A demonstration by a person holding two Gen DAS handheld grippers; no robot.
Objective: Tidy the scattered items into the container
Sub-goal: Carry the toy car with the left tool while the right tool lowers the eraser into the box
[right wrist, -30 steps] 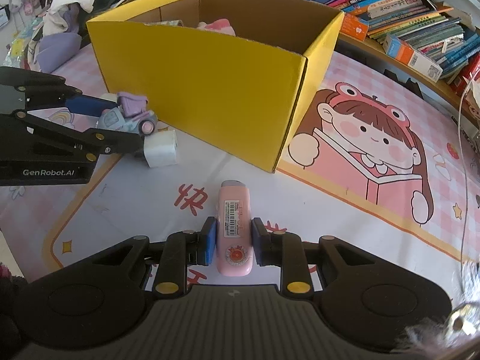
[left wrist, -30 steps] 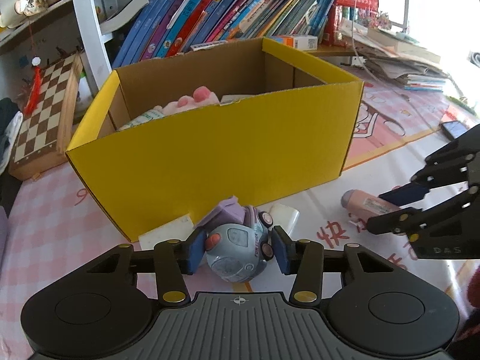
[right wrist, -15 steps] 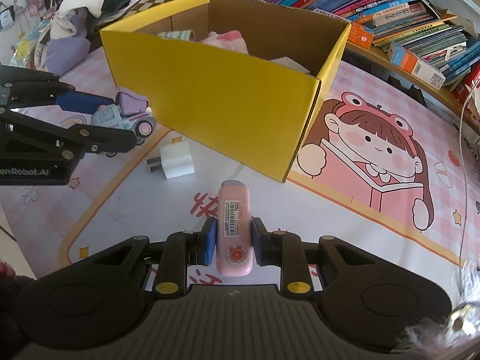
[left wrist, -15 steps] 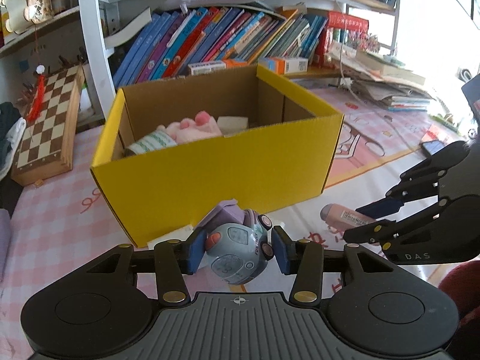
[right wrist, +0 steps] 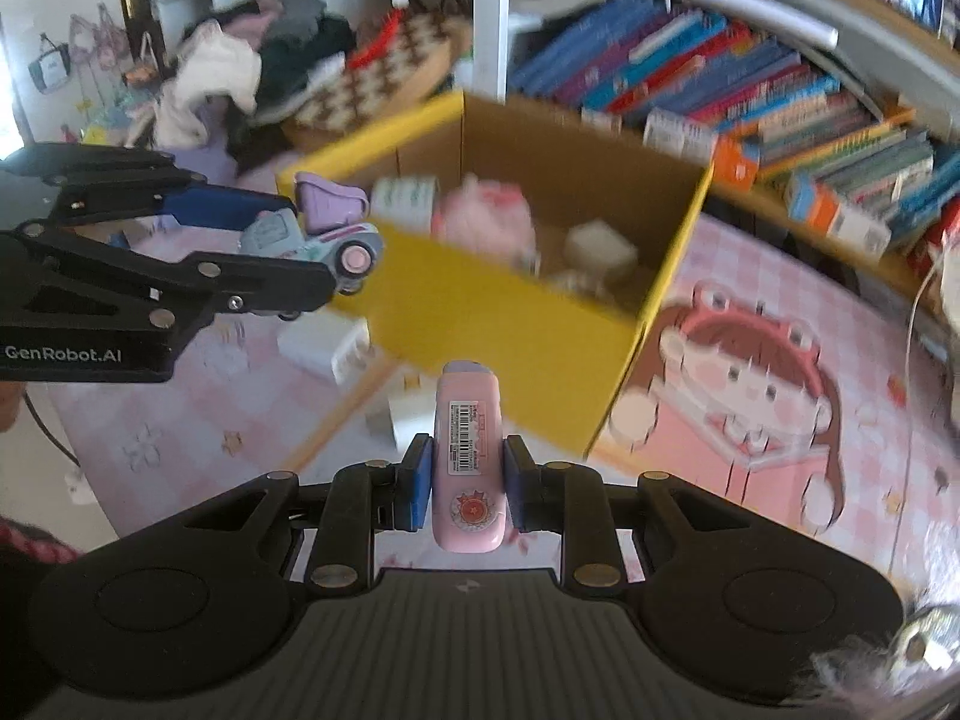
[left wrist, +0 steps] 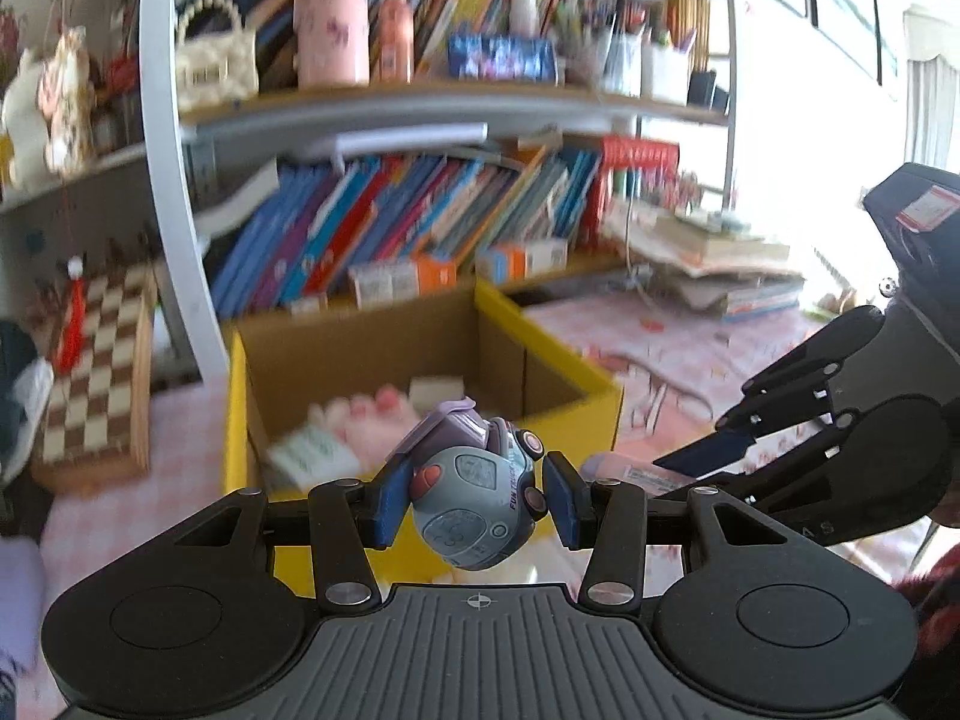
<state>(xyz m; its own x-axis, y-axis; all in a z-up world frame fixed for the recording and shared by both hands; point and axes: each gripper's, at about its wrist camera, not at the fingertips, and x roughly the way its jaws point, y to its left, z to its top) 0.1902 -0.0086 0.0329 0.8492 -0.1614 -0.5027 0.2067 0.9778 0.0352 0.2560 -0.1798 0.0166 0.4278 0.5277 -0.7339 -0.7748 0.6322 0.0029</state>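
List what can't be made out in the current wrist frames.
- Yellow box contents: motion-blurred in both views; a pink soft thing and white blocks show, no labels readable.
- Pink device in the right gripper: barcode label too small to read.
- Toy car in the left gripper: its underside is hidden in the left wrist view.
- White items on the mat: blurred, and the left gripper covers part of them.

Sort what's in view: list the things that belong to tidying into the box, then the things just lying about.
Job:
left gripper holding toy car
right gripper holding pink case
yellow box
white plug on the mat

Lying about:
books
chessboard
clothes pile
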